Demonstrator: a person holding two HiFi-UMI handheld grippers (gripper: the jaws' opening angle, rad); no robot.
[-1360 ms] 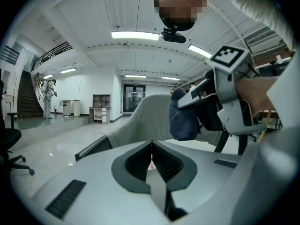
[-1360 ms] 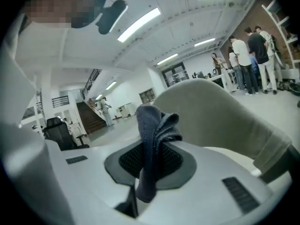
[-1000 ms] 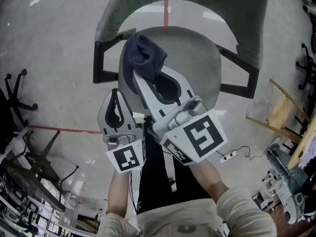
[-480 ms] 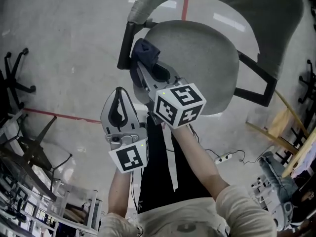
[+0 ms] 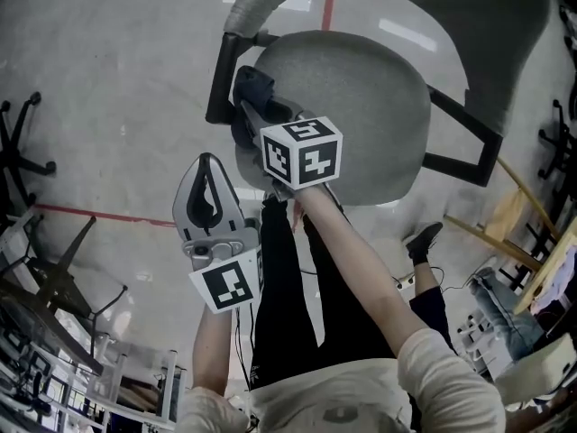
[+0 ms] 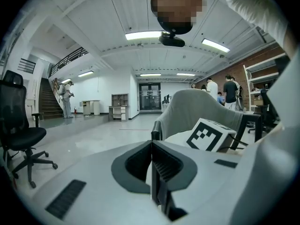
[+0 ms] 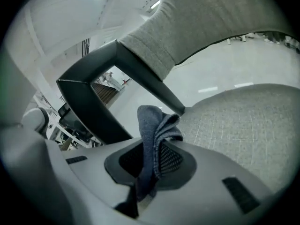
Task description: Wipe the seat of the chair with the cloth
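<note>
My left tongs (image 5: 206, 165) hang shut and empty nearest my body, short of the chair, just as they did a second ago. Beyond them my right tongs (image 7: 151, 146) are clamped on the dark blue cloth (image 7: 157, 123), which has slid from further in on the grey seat (image 5: 361, 106) out to its left edge, just beside the black armrest post (image 5: 219, 78). I take that as one stroke run out to the rim, so the wide stretch of seat to the right likely still needs passes.
</note>
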